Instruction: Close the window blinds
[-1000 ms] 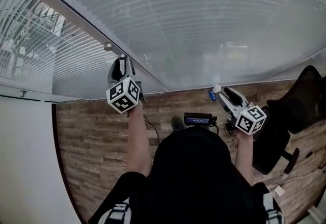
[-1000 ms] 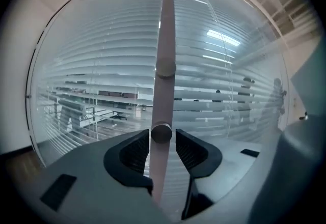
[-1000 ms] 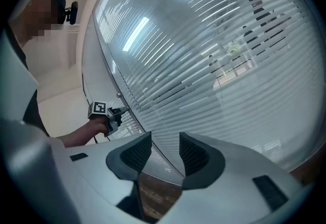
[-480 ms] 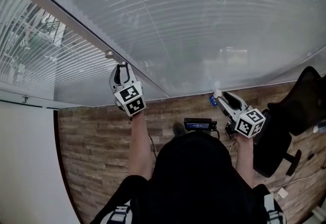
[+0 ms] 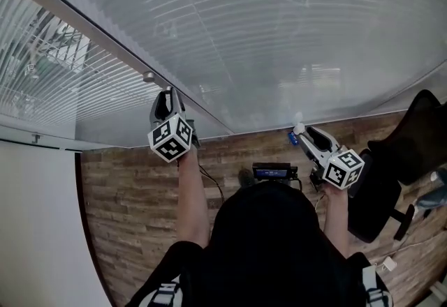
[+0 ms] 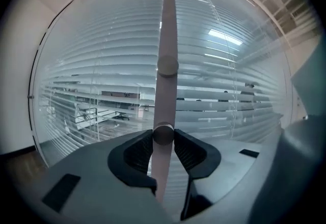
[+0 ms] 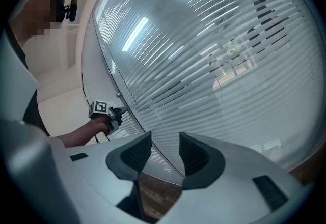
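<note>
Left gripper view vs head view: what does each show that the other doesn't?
Only left gripper view: the left gripper's fingers, which have just been closing, pinching the wand. Only head view: the right gripper, the wood floor, the black chair. Both: the blinds and the left gripper.

Both arms were stretched forward. The left forearm [image 5: 190, 194] was bare and reached up. The left gripper [image 6: 163, 135] sat higher, near level; its jaws had just been closing and pinched the wand [image 6: 167, 39]. The right gripper [image 5: 302, 128] was lower and well apart, jaws parted, nothing between them. The right forearm [image 5: 335, 211] was bent close.
</note>
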{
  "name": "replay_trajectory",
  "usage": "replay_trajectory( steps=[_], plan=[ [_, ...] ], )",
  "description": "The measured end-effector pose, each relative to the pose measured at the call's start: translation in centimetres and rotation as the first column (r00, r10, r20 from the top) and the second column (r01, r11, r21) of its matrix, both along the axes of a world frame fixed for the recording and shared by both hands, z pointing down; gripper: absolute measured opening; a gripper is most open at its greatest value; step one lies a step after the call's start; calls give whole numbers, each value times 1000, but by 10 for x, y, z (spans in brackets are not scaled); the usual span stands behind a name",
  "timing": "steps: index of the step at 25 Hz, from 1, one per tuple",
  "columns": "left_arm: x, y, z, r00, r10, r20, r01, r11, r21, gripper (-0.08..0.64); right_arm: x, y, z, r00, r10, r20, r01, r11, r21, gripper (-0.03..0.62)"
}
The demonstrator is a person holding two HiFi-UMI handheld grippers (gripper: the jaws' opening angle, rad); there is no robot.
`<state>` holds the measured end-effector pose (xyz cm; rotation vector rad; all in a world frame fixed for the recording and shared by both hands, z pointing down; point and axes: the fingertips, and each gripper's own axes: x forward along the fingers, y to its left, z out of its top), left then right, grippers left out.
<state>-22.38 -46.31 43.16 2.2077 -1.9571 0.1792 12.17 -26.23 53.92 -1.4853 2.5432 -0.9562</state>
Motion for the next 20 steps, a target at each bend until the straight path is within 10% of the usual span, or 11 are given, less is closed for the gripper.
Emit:
replay_trajectory(
  steps=[10, 20],
  plan=[
    [-4, -4, 4, 934, -3, 358, 5, 1000, -5, 138, 1, 2, 0, 1000, 7, 1, -7, 1000, -7, 176],
    [-10, -3, -18, 986, -14, 166, 12, 1000, 16, 146, -5, -5, -16, 1000, 1, 2, -1, 1000, 14, 176]
  ],
)
